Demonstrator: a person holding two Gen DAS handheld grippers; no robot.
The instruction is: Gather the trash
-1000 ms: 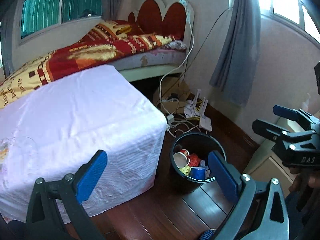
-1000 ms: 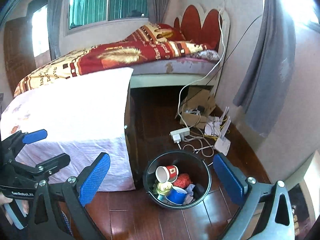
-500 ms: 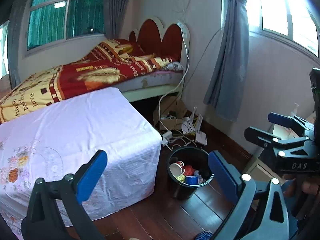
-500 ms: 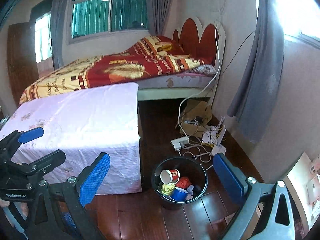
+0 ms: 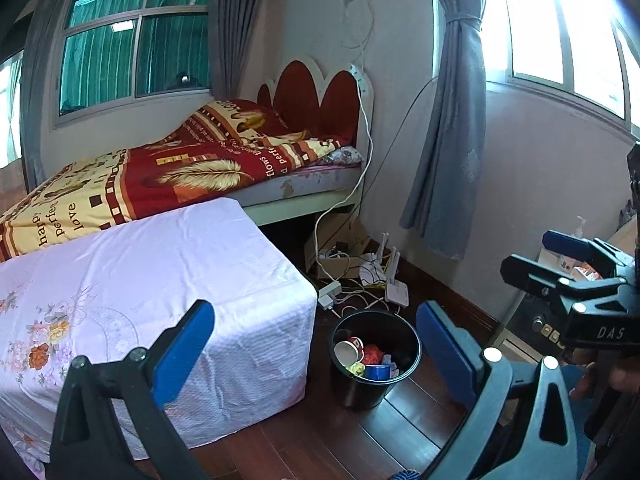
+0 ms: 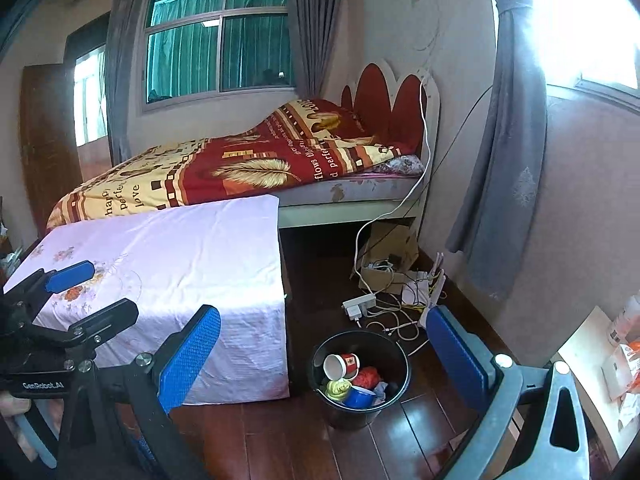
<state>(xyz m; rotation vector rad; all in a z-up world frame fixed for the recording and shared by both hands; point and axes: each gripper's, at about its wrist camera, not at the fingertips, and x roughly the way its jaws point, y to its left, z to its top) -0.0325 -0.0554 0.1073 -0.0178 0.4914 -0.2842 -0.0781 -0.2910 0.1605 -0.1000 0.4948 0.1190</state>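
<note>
A black bin stands on the dark wood floor beside a table draped in a white cloth. Inside it lie a red-and-white paper cup, a red crumpled scrap, a yellow piece and a blue round item. My left gripper is open and empty, held high above and back from the bin. My right gripper is likewise open and empty. Each gripper shows at the edge of the other's view.
A bed with a red and yellow blanket runs along the back wall. A power strip, cables, a router and a cardboard box clutter the floor behind the bin. Grey curtains hang at right; a pale cabinet with packets stands far right.
Both grippers have risen and pulled back from the bin, which now looks smaller and lower in both views. More of the room and windows has come into sight.
</note>
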